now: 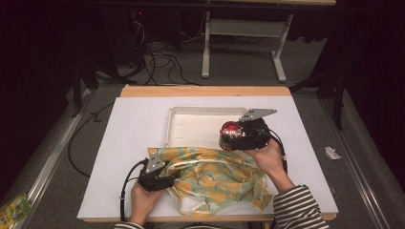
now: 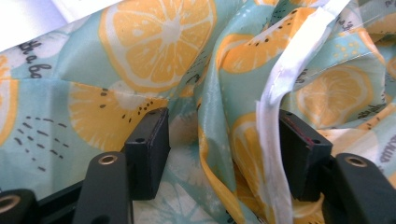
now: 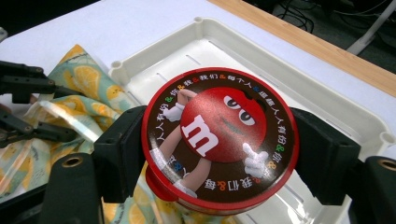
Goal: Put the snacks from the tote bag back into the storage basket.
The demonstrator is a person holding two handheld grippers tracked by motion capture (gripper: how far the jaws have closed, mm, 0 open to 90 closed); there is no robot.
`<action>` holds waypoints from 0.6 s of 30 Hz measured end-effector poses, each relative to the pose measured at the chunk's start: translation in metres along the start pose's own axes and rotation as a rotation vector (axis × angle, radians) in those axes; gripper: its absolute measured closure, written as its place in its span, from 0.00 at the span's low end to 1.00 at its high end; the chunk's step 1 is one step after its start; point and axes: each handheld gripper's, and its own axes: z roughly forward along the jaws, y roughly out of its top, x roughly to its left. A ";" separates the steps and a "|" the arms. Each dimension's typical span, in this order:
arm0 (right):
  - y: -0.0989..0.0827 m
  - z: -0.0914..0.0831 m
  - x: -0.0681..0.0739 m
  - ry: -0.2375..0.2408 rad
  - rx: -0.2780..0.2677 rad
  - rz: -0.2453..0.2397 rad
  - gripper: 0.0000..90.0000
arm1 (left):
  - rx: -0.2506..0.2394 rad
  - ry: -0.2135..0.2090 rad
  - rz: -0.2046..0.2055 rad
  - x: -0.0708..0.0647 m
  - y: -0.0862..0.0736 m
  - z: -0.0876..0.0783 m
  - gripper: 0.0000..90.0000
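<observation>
We see the right gripper [image 1: 237,135] clamped on a round red and brown candy tin with a cartoon M&M figure on its lid [image 3: 219,140]. Its two black jaws press against the tin's opposite sides, as the right gripper view shows plainly, with the lid facing the camera. In the high view the tin [image 1: 230,134] hangs at the near right corner of a shallow white plastic tray [image 1: 191,125], just above the far edge of a crumpled teal fabric bag printed with orange lemon slices [image 1: 215,179]. We cannot tell whether the tin touches the tray or the bag beneath it.

The left gripper [image 1: 168,182] lies low at the near left side of the bag, held by the person's left hand [image 1: 143,200]. In the left gripper view its jaws stand wide apart, with folds of the lemon print bag [image 2: 140,60] bunched between them. A white strip of hem or handle [image 2: 280,93] runs down just beside the right-hand jaw, but neither pad visibly presses on the cloth, so we read this gripper as open around the fabric rather than holding it.

The bag spreads across the near half of the white worktop [image 1: 129,143], its far edge overlapping the tray's near rim. The person's right hand [image 1: 267,157], in a striped sleeve [image 1: 296,207], reaches over the bag to carry the tin.
</observation>
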 end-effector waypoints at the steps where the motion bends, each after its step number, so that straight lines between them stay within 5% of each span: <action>1: 0.001 0.001 -0.001 -0.002 0.003 0.007 0.29 | -0.005 -0.001 -0.007 0.000 0.000 0.000 0.45; 18: 0.006 0.035 -0.020 -0.024 0.051 0.022 0.29 | -0.006 0.000 -0.003 0.000 0.000 0.000 0.45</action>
